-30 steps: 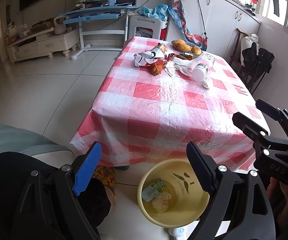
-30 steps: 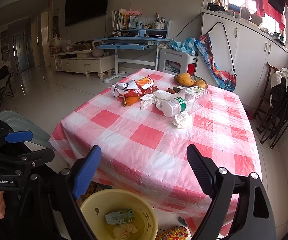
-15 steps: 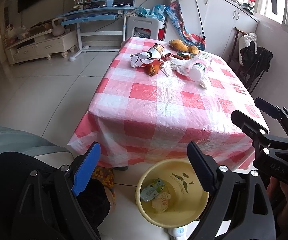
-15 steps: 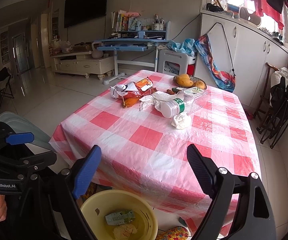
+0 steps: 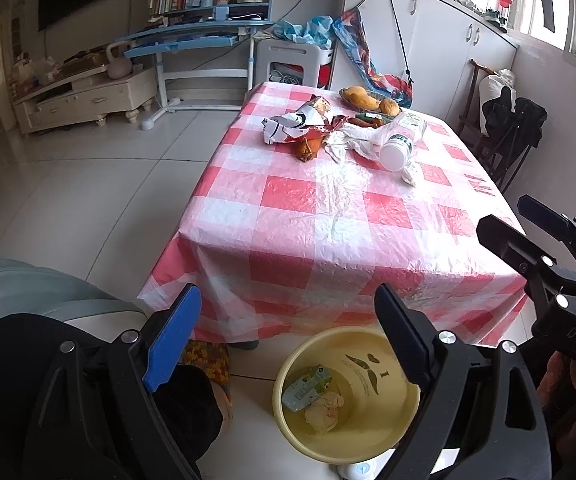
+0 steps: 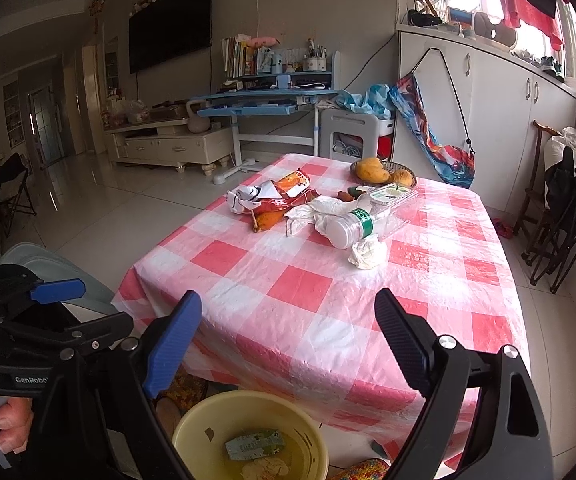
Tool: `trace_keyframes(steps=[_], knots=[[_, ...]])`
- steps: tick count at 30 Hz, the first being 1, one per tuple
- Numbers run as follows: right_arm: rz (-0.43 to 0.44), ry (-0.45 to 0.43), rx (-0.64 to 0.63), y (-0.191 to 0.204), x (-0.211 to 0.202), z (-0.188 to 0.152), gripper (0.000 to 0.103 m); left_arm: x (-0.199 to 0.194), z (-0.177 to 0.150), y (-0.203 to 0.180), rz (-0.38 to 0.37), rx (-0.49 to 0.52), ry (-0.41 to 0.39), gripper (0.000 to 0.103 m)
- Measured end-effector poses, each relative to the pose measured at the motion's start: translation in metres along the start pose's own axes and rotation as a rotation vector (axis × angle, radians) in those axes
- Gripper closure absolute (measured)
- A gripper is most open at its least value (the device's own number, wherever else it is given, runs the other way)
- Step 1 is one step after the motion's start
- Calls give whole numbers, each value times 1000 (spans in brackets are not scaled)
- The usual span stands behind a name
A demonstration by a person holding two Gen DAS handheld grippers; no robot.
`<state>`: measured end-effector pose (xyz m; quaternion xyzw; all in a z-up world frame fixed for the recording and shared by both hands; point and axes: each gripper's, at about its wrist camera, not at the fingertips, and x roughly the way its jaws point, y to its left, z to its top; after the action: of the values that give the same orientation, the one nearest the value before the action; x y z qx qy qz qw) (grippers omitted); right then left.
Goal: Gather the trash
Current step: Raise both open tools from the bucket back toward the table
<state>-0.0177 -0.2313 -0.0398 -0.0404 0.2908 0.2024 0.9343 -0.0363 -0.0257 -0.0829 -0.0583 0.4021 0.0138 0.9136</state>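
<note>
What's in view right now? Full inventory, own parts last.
tablecloth: 1, red-white check, covers the table
snack wrappers: a crumpled heap, white and orange, far table end
plastic bottle: 1, clear, green label, lying on its side
crumpled tissue: 1, white, beside the bottle
mangoes: at least 2, yellow-orange, in a dish at the far edge
bin: 1, yellow, on the floor by the table
carton: 1, green, inside the bin
left gripper: open, empty
right gripper: open, empty

Home living rm: wall TV (image 6: 170, 24), kid's desk (image 6: 264, 100), checked-cloth table (image 6: 328, 280)
</note>
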Motion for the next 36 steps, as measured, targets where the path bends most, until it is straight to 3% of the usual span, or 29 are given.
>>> trace_keyframes(steps=[17,36], knots=[[56,-38,109,-15,-5,3,17,6,11,-4,3,14,8,18],[66,-24,113,-13,-2,2,17,7,19,1,-8,-1,5,18]])
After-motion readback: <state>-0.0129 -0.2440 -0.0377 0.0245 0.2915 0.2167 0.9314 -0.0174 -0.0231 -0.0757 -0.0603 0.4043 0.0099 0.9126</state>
